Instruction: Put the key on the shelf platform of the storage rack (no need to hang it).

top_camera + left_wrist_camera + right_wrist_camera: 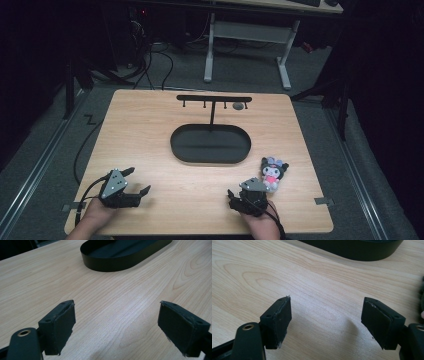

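- Nearest us, two hands hold the grippers at the table's (150,135) front edge.
- Our left gripper (139,181) hovers with jaws spread wide, gripping nothing.
- Our right gripper (231,195) also gapes empty over bare wood.
- Just beside it lies a small plush doll (273,173).
- Beyond, mid-table, we see a black oval tray (210,144) carrying a hook stand (214,99).

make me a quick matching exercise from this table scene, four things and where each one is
Things:
1. plush toy
2. oval black tray
3. left gripper
4. hook bar

Places:
A. middle of the table
B. near left corner, jaws open
C. raised on a post at the tray's far side
D. right of the tray, just beyond the right gripper

Pairs: 1-D, 2-A, 3-B, 4-C
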`<act>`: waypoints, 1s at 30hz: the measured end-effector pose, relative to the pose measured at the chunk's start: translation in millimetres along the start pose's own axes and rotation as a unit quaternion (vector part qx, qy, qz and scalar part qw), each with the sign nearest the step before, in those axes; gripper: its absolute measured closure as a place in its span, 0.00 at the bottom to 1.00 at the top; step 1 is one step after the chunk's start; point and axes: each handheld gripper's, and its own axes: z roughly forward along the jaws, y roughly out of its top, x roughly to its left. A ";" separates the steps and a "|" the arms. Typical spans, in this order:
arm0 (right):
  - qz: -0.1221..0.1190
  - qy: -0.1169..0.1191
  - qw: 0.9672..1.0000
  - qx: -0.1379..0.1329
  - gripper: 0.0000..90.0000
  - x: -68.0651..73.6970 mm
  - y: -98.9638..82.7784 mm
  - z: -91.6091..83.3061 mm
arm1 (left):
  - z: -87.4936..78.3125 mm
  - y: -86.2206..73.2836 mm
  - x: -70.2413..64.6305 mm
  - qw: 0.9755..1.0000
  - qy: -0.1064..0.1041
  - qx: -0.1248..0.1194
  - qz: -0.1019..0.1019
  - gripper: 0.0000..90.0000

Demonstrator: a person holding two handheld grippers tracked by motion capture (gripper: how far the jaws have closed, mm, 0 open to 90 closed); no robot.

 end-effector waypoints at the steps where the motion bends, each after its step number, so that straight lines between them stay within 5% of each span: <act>1: 0.001 0.002 1.000 0.001 0.27 -0.4 1.2 -0.8 | -0.1 0.0 0.0 1.000 0.000 0.000 0.001 0.17; 11: 0.010 0.004 1.000 0.022 0.28 -5.6 10.8 -5.7 | -0.5 -0.3 -0.6 1.000 0.001 -0.001 0.002 0.17; 17: -0.004 0.008 0.999 0.041 0.30 -6.5 15.2 -3.5 | -0.5 -0.3 -0.8 1.000 0.003 0.000 0.003 0.17; 30: -0.036 0.023 0.993 0.112 0.32 -2.8 27.2 -0.8 | -0.4 -0.3 -0.5 1.000 0.003 -0.001 0.001 0.17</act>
